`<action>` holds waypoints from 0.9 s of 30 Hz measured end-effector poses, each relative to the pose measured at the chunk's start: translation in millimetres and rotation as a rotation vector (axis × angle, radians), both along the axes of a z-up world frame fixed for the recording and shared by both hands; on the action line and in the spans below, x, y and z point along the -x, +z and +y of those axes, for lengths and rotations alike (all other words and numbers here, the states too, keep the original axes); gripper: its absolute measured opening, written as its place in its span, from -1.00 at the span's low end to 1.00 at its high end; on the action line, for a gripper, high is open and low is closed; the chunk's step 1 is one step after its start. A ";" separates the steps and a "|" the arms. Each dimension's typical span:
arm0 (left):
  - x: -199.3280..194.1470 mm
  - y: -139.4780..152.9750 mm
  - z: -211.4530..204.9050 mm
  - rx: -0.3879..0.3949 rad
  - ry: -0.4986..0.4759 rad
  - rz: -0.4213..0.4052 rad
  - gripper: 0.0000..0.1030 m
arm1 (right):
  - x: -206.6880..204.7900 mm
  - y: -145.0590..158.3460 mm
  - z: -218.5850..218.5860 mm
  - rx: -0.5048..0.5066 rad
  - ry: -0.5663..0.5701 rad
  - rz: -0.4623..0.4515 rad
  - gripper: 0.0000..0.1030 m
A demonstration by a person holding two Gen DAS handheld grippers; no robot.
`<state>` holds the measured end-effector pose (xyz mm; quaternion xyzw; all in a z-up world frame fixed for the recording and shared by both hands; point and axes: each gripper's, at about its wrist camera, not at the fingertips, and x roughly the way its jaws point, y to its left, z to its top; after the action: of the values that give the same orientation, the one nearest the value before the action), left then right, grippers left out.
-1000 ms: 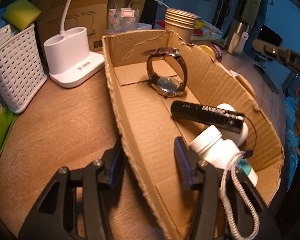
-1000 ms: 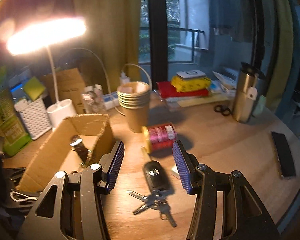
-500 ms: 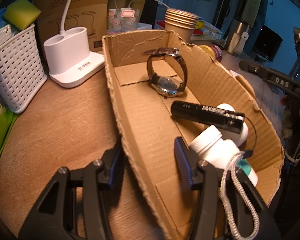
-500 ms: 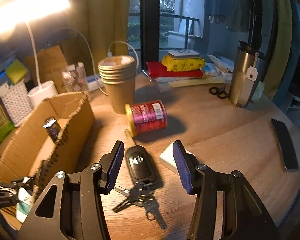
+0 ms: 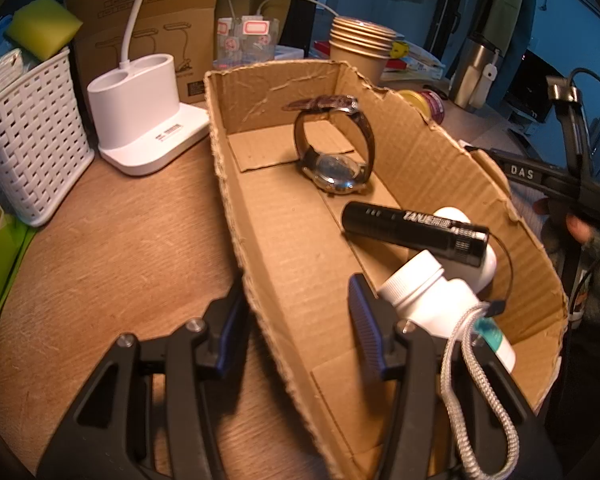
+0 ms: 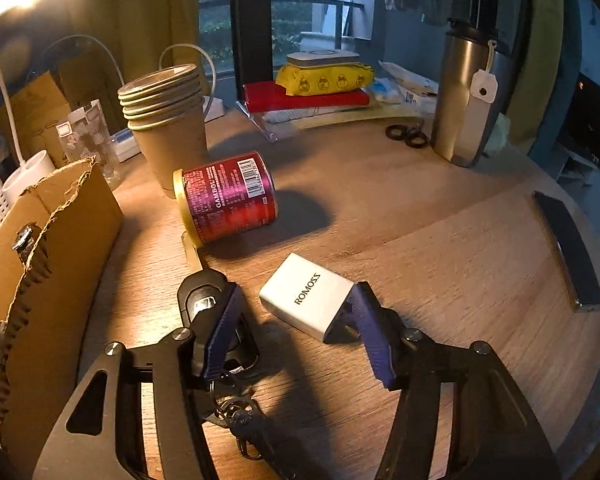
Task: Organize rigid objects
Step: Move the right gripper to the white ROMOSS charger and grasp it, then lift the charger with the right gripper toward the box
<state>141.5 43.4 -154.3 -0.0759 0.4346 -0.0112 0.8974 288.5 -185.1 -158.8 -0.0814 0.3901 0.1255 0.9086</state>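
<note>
Nearest the right wrist camera, the right gripper [image 6: 296,334] hangs low over the wooden table [image 6: 440,248] with its jaws spread wide and holding nothing. The left finger lies over the car key fob [image 6: 200,294] and its key bunch [image 6: 236,412], while the right finger tip sits just beside the near corner of the white ROMOSS charger [image 6: 310,300]. Which of the two is meant is not certain; the charger sits nearer the gap, though only its near right corner lies between the fingers. To take it cleanly, I would shift the gripper a little forward and right so the block's long flat faces meet the pads squarely, keep the left finger clear of the fob, and close gently, since the smooth casing may skid on the wood.

A little farther off, the red can [image 6: 228,200] lies on its side, with the stack of paper cups [image 6: 166,120] behind it.

To the left stands the cardboard box [image 6: 40,248], the likely destination. In the left view the left gripper [image 5: 296,312] is open, straddling the box's near left wall without clamping it, ready to steady the box. The white bottle [image 5: 432,300], black flashlight [image 5: 416,232] and wristwatch [image 5: 336,148] already lie inside, leaving bare floor along the left wall.
</note>
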 end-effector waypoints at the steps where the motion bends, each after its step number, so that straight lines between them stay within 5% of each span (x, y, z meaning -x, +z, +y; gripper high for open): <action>1: -0.1 0.0 -0.3 0.000 0.000 0.000 0.00 | -2.1 -0.6 -0.1 0.004 -0.009 0.003 0.25; 9: -0.1 -0.1 0.0 0.000 0.000 0.000 0.00 | -17.2 -10.3 -5.0 0.002 -0.049 0.082 0.31; 27: -0.1 -0.1 0.1 0.000 0.000 0.000 0.00 | -4.6 2.0 -10.3 -0.045 -0.039 0.018 0.24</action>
<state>141.6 43.5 -154.4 -0.0759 0.4346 -0.0113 0.8973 293.1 -195.4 -156.9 -0.0523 0.3968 0.1174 0.9089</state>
